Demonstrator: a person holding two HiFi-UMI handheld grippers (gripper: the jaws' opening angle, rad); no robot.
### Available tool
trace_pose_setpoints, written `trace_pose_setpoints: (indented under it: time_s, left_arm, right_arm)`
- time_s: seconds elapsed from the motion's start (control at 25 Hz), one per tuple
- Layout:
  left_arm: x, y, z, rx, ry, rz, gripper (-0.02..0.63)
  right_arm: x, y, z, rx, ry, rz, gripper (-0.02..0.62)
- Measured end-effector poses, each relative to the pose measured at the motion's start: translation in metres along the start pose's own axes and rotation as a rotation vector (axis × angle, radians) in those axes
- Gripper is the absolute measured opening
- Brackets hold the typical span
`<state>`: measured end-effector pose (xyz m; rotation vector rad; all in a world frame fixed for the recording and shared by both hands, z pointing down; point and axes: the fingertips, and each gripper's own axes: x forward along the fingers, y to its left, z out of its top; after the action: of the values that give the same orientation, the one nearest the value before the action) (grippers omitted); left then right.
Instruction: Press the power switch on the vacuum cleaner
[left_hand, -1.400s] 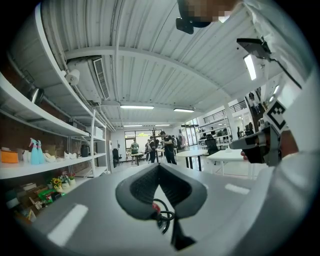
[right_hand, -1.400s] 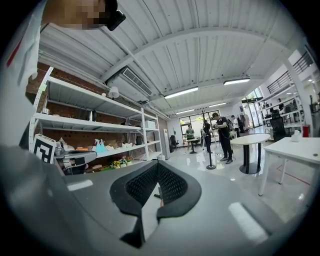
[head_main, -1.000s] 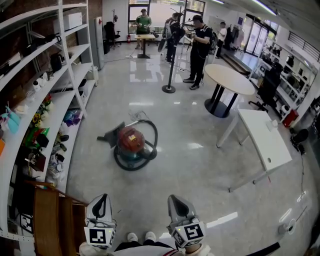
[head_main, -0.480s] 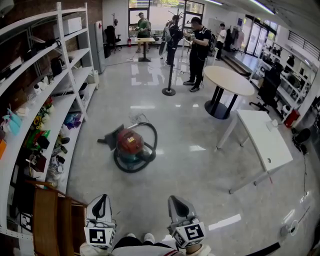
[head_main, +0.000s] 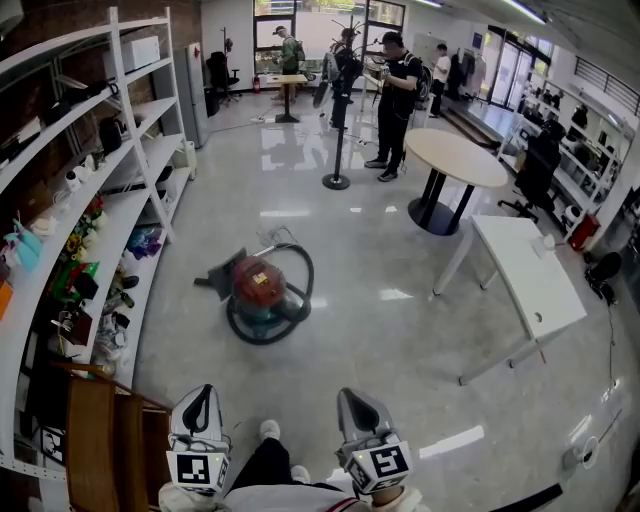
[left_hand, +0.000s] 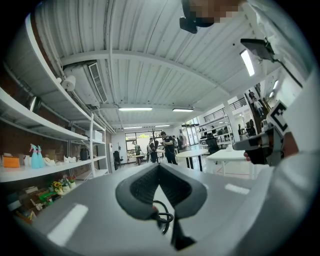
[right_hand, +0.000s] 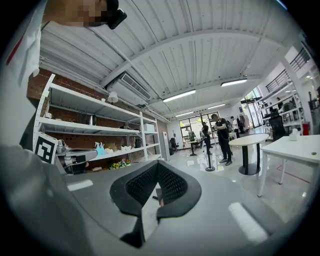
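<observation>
Over the last second the view had crept forward a little. A dark trouser leg (head_main: 262, 465) and a white shoe (head_main: 268, 430) had swung out between the two grippers where both shoes had stood side by side before, while the vacuum cleaner (head_main: 262, 285) kept its place on the floor (head_main: 400, 350). That read as a stride toward the machine, so the task was still at the approach, with no press yet begun. The left gripper (head_main: 200, 410) and the right gripper (head_main: 358, 412) were held low at the bottom of the head view, tips pointing ahead. Each one's own view showed its jaws drawn together with nothing caught between them. The vacuum cleaner, a red drum on a teal base with its dark hose (head_main: 290, 315) looped round it, lay well apart from both grippers. It sat ahead and slightly left on the open floor, nearer the floor's left edge where the shelving (head_main: 120, 200) stood than the right side with the round table (head_main: 458, 158). The power switch could not be picked out at that range; it was probably on top of the drum. More ground had to be covered and a gripper lowered before any press.
</observation>
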<state>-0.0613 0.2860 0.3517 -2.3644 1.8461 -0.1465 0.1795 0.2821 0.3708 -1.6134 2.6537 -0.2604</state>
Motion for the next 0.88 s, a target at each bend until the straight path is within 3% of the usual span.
trace_pose_setpoints:
  time_s: [0.16, 0.56, 0.88]
  left_arm:
    - [0.008, 0.003, -0.007, -0.054, 0.003, -0.001, 0.000]
    - [0.044, 0.009, -0.012, -0.037, -0.002, -0.030, 0.000]
    - [0.078, 0.037, -0.020, -0.070, 0.016, -0.014, 0.000]
  right_arm:
    - [0.004, -0.003, -0.001, -0.002, 0.002, -0.005, 0.000]
    - [0.032, -0.017, 0.000, -0.008, 0.013, -0.030, 0.001]
    - [0.071, -0.021, 0.004, -0.009, 0.045, -0.027, 0.000]
